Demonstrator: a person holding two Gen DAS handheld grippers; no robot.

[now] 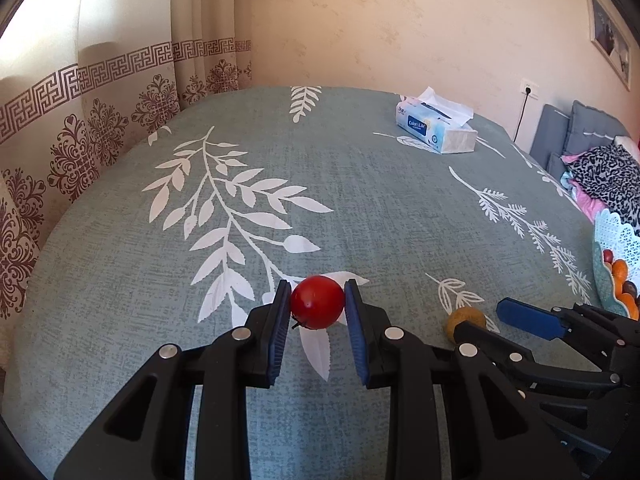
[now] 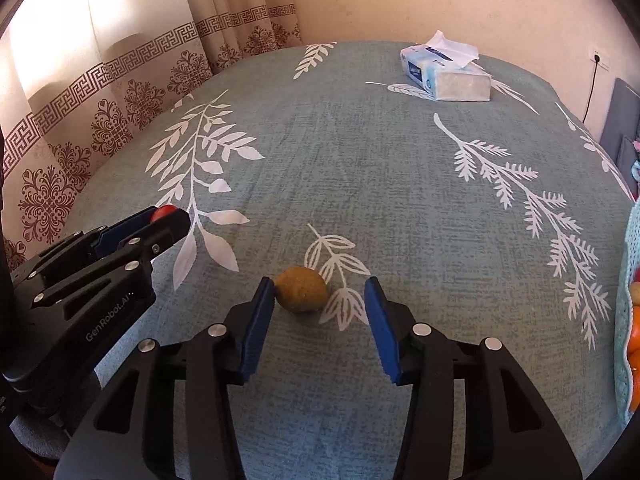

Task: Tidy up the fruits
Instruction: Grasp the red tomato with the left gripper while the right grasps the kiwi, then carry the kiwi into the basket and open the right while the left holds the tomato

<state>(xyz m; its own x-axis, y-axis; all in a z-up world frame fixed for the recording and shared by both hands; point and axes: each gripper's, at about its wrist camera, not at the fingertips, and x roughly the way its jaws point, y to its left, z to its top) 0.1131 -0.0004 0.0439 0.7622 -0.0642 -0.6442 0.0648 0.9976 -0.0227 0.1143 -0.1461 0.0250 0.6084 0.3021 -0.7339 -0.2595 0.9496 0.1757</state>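
Observation:
A small red round fruit (image 1: 318,304) is clamped between the blue pads of my left gripper (image 1: 319,286), just above the teal leaf-print tablecloth (image 1: 360,200). To its right a brown-yellow fruit (image 2: 302,289) lies on the cloth between the jaws of my right gripper (image 2: 319,282). The left pad is at the fruit's side while the right pad stands well clear of it, so the jaws are open. In the right wrist view the left gripper (image 2: 172,216) appears at the left, with the red fruit (image 2: 164,211) peeking out at its tip.
A pale lace-edged basket (image 1: 612,240) holding orange and dark fruits stands at the table's right edge, also showing as the basket (image 2: 624,320). A tissue box (image 1: 436,128) sits at the far right of the table. Patterned curtains hang behind on the left.

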